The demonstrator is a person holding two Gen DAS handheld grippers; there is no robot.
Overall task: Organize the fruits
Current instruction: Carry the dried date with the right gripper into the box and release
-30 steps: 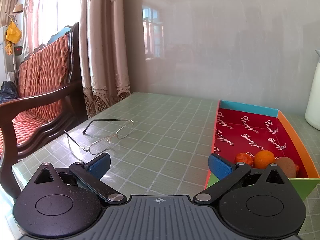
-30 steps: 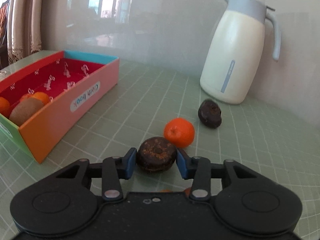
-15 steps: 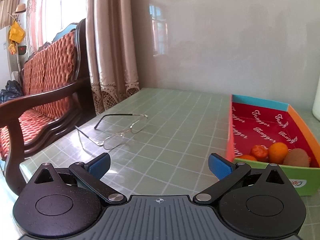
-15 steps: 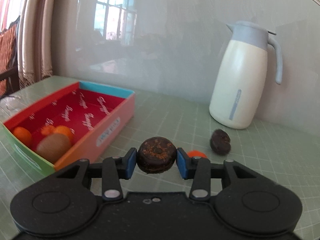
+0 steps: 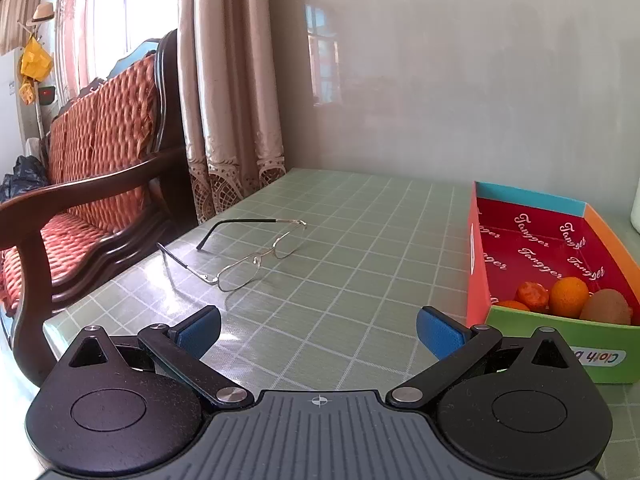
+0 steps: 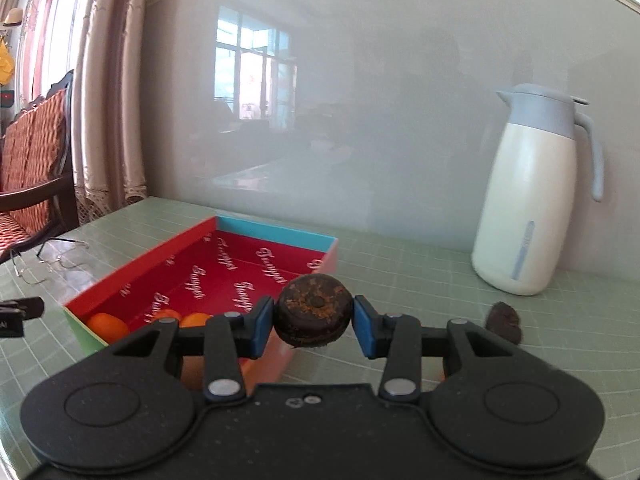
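Observation:
My right gripper (image 6: 314, 320) is shut on a round dark brown fruit (image 6: 315, 310) with orange flecks, held in the air over the near right edge of the red-lined box (image 6: 188, 256). In the box's near end lie orange fruits (image 6: 106, 326). A second dark fruit (image 6: 503, 317) rests on the table to the right. In the left wrist view the same box (image 5: 478, 256) holds oranges (image 5: 568, 296) and a kiwi (image 5: 606, 306). My left gripper (image 5: 318, 330) stands open above the table with nothing between its fingers, to the left of the box.
A pair of glasses (image 5: 248, 256) lies on the green gridded tablecloth left of the box. A white jug (image 6: 528, 200) with a grey-blue lid stands at the back right by the wall. A wooden chair (image 5: 92, 184) with a red cushion and curtains flank the table's left edge.
My right gripper has risen and swung left with the dark fruit, from beside the box to over its near edge. The loose orange has dropped out of view. The left view shifted slightly left.

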